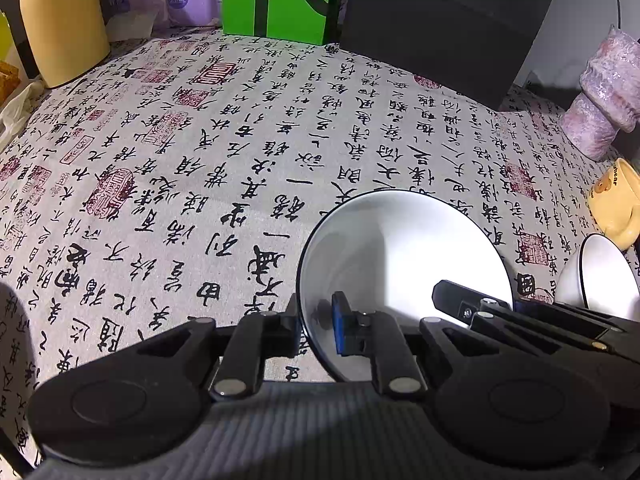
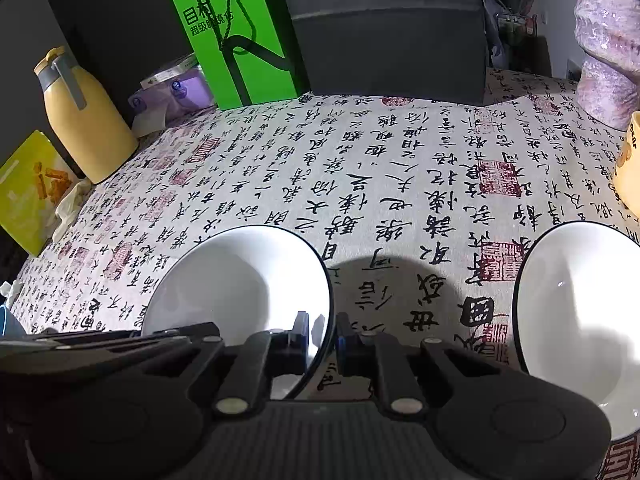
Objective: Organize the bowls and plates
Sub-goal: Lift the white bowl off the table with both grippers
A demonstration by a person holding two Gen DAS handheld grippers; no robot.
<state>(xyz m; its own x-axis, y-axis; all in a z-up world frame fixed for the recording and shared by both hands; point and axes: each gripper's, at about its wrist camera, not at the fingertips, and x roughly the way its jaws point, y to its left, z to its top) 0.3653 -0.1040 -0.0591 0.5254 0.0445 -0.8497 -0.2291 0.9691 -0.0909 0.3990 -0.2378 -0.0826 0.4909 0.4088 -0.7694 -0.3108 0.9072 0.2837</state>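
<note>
- Both of your tools pinch the same white bowl [image 1: 404, 256]. Your left hand-held gripper [image 1: 316, 320] is clenched on its left rim, and your right hand-held gripper [image 2: 322, 334] is clenched on its right rim.
- That bowl sits right at the tips of both tools, tipped toward you. I cannot tell if its bottom touches the worktop [image 1: 200, 160].
- Each grip is only a thin pinch on a smooth rim. If one hand pulls or twists and the other does not, I think the bowl could slip out and drop.
- A second white bowl [image 2: 580, 320] stands just to the right of your right hand-held gripper. Swing that way and you may knock it.
- A yellow mug [image 1: 614, 204] sits past that second bowl, farther from your tools. A wide move could bump it too.
- The right view shows nearly all of the second bowl. The left view shows only a slice of it at the edge.
- The left view shows your right tool coming in over the bowl from the right side.
- The right view shows a yellow packet [image 2: 32, 188] far off to the left, next to the yellow jug [image 2: 80, 120]. The left view misses most of it.
</note>
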